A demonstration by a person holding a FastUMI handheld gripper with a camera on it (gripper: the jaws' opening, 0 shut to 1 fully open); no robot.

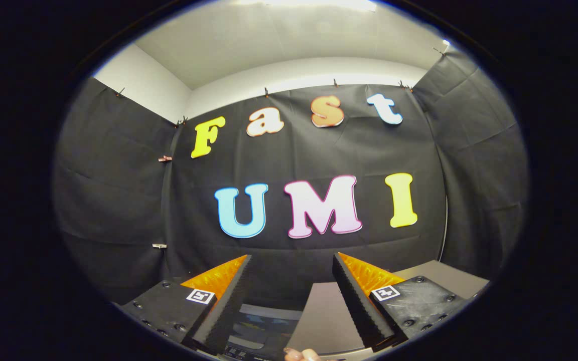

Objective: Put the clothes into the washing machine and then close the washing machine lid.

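Note:
My gripper is open, with a wide gap and nothing between its fingers, and it points at the black booth wall. Low down between the fingers lies the top of the washing machine, with a dark glossy panel. Beside that panel a grey slab rises between the fingers; I cannot tell whether it is the lid standing up. A person's fingertips rest at the near edge of the machine, below the gap.
A grey flat surface lies beyond the right finger, against the right wall. Black cloth walls close the space ahead and on both sides, with a white ceiling above.

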